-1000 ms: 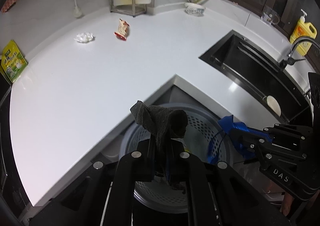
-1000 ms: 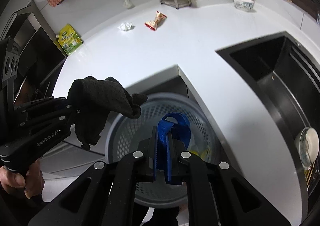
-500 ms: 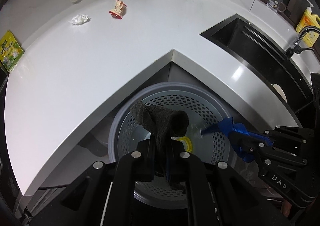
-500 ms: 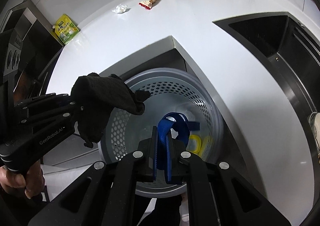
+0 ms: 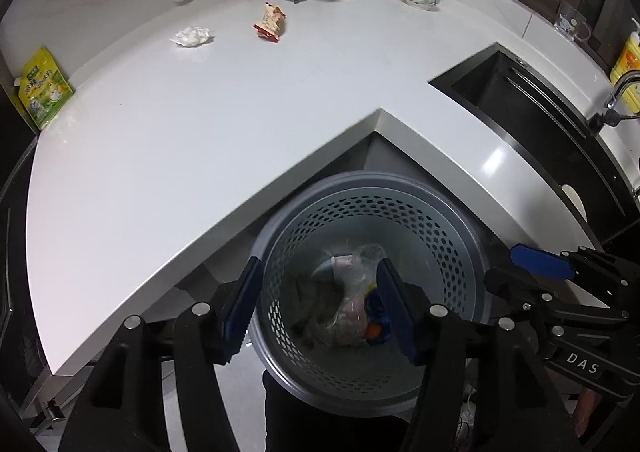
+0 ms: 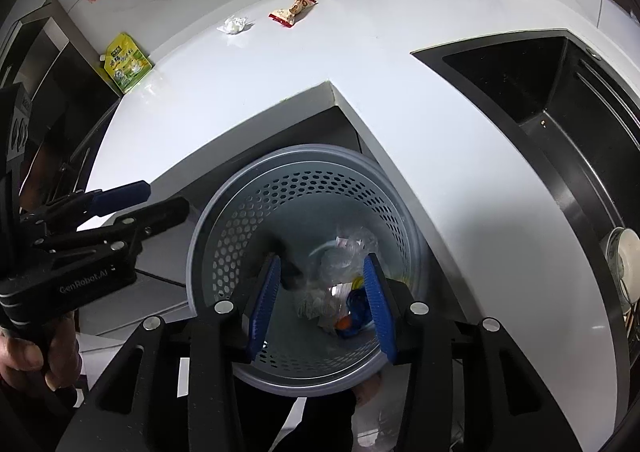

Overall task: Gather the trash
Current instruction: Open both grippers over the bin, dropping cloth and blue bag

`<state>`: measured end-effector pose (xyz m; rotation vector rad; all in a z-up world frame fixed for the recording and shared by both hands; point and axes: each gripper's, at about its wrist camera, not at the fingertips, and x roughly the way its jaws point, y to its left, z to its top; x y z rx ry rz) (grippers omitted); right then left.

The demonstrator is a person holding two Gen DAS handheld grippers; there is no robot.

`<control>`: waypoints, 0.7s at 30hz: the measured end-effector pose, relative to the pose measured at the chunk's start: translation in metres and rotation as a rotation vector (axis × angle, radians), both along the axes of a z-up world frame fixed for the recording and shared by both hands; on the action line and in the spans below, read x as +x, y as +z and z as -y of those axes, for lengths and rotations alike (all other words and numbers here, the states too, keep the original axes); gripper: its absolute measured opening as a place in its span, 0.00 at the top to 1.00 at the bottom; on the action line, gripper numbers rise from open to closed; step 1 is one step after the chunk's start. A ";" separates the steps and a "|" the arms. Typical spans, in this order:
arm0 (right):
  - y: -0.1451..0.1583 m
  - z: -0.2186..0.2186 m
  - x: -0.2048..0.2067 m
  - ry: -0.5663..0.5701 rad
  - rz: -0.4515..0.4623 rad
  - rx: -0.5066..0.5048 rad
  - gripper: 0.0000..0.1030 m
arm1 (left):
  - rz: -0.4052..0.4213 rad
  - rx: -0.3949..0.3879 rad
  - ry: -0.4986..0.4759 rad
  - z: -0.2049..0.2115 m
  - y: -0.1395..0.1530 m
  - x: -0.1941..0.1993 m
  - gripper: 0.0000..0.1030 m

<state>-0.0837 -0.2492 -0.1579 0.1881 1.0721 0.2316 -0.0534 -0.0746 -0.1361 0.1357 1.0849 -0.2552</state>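
Hovering over the trash basket (image 5: 448, 220), both claws, left (image 5: 316, 306) and right (image 6: 322, 298), had just opened, empty; next came the snack wrapper (image 5: 271, 22) near the counter's (image 5: 200, 132) far edge.

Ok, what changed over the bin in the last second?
Both grippers have just been opening and let go. The left gripper dropped its dark cloth and the right gripper dropped its blue strap; both now lie in the perforated trash bin with the other trash. Nothing is between either gripper's jaws. The crumpled tissue and snack wrapper stayed on the countertop.
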 end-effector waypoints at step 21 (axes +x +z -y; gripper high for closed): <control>0.028 -0.018 0.021 -0.016 0.059 -0.002 0.46 | 0.067 0.005 0.094 -0.037 0.034 0.027 0.34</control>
